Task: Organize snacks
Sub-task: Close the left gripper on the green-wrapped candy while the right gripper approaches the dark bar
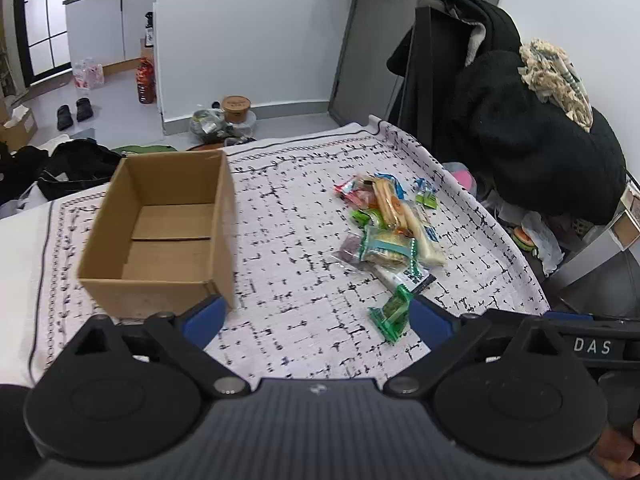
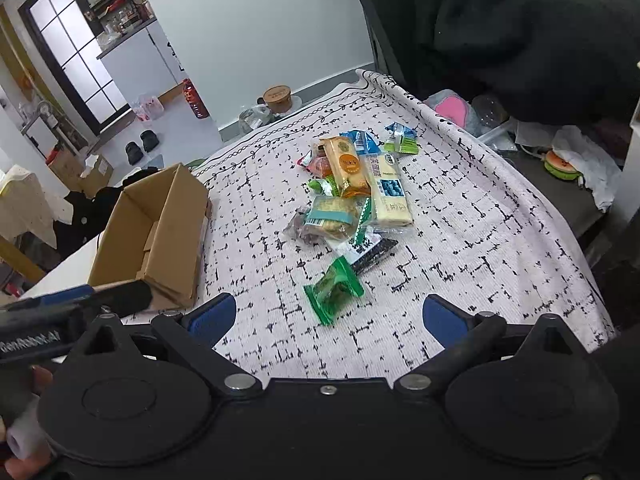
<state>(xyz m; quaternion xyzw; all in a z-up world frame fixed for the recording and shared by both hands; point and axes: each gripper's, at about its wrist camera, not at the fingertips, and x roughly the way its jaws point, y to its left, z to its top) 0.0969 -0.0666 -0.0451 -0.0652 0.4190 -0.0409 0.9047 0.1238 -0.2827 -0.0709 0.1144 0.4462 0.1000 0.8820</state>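
Step in hand, by my read: the start of the sort, w/ nothing packed yet. The cardboard box (image 1: 160, 232) sits empty at centre-left of the left wrist view, open side up, on the patterned table (image 1: 288, 280). The snack pile (image 1: 388, 224) lies centre-right, well apart from the box. One green packet (image 1: 392, 316) lies alone at the near end of the pile, lower centre-right in that view and lower centre in the right wrist view.

Left tool (image 1: 316, 316): jaws wide, nothing btwn the pads; the green packet lies just beside its right-hand blue pad, whether touching I can't tell. Right tool (image 2: 328, 318): also spread wide & empty, w/ the green packet (image 2: 334, 294) just above the gap, roughly on the centre line.

Pose: both tools point down at a slant toward the table, side by side; the left one's body shows at the lower left edge of the right wrist view, w/ fingers of a hand (image 2: 24, 412) around its handle.

Next move prob. calls for one tool to drop over the green packet, pinch the thin crinkly wrapper low, then carry it left to the box. Right tool looks better lined up.
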